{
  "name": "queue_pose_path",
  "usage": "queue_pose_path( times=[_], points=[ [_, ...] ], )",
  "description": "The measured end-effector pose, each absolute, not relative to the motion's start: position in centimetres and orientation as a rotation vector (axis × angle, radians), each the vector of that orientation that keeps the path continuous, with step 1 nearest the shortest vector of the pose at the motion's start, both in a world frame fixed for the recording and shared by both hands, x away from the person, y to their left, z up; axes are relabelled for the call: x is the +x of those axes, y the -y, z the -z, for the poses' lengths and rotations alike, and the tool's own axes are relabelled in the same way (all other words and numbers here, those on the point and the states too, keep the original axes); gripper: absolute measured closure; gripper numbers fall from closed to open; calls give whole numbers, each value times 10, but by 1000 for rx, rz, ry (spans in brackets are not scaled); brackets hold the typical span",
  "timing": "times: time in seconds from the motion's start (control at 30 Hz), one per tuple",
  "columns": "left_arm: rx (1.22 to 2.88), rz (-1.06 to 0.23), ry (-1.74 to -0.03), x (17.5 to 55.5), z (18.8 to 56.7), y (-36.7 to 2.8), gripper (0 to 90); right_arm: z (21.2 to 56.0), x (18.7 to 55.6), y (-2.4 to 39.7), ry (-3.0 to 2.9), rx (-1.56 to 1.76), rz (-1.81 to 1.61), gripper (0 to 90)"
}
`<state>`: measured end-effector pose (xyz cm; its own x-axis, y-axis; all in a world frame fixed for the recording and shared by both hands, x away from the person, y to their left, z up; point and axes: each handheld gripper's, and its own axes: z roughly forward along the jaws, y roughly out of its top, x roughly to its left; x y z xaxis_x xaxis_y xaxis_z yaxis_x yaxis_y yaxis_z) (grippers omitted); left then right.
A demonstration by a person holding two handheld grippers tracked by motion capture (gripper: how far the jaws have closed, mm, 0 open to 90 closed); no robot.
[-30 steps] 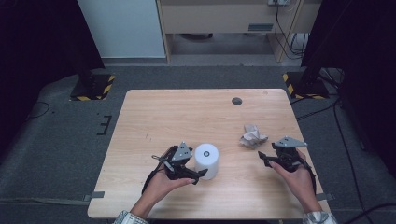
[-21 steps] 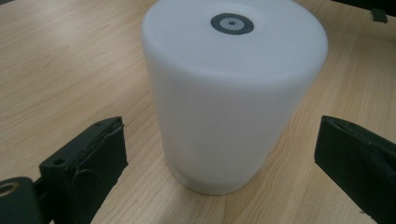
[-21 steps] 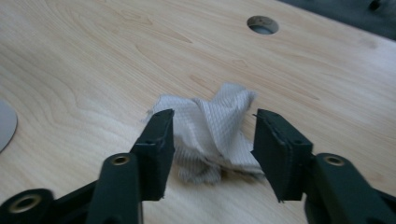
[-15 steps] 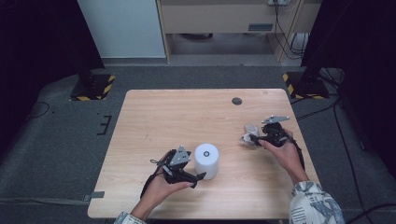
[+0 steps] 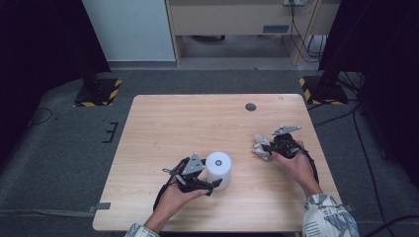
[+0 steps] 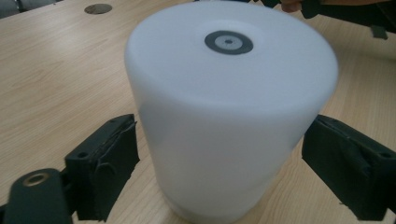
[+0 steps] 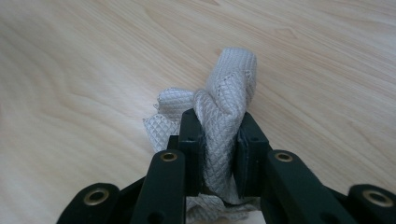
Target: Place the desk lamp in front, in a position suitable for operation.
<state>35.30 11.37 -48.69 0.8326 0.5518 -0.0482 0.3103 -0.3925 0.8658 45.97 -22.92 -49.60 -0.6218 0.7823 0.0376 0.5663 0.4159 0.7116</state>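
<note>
A white cylinder [image 5: 218, 168] stands upright near the table's front middle, with a small grey disc on its top [image 6: 229, 42]. My left gripper [image 5: 210, 174] straddles it. Its jaws have just been closing, and both pads [image 6: 109, 158] now touch the cylinder's [image 6: 229, 107] sides. A crumpled grey-white quilted cloth [image 5: 259, 146] lies at the right of the table. My right gripper [image 5: 266, 146] is shut on it. In the right gripper view a fold of the cloth [image 7: 231, 88] is pinched between the two pads [image 7: 192, 140] and sticks up past them.
The wooden table [image 5: 197, 123] has a dark round grommet [image 5: 250, 106] at its far right. Black stands with yellow-black striped bases sit on the floor at the far left [image 5: 99, 94] and far right [image 5: 323, 91]. A cabinet stands behind the table.
My right gripper moved away from the front edge to the cloth and closed on it. My left gripper's jaws drew in against the cylinder; that hand stayed put.
</note>
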Motion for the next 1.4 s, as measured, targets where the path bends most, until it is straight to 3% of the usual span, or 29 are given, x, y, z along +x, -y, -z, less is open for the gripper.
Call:
queue_pose_path(
  times=[0.37, 0.6, 1.4],
  points=[
    [1996, -286, -585, 353, 484, -112, 155, 442, 396, 208, -2421, 1009, -1223, 764],
    [1948, -291, -571, 361, 484, -102, 77, 400, 380, 171, -2445, 851, -1282, 765],
    [1965, -279, -527, 366, 483, -95, 76, 402, 386, 83, -2626, 656, -1204, 772]
  ],
)
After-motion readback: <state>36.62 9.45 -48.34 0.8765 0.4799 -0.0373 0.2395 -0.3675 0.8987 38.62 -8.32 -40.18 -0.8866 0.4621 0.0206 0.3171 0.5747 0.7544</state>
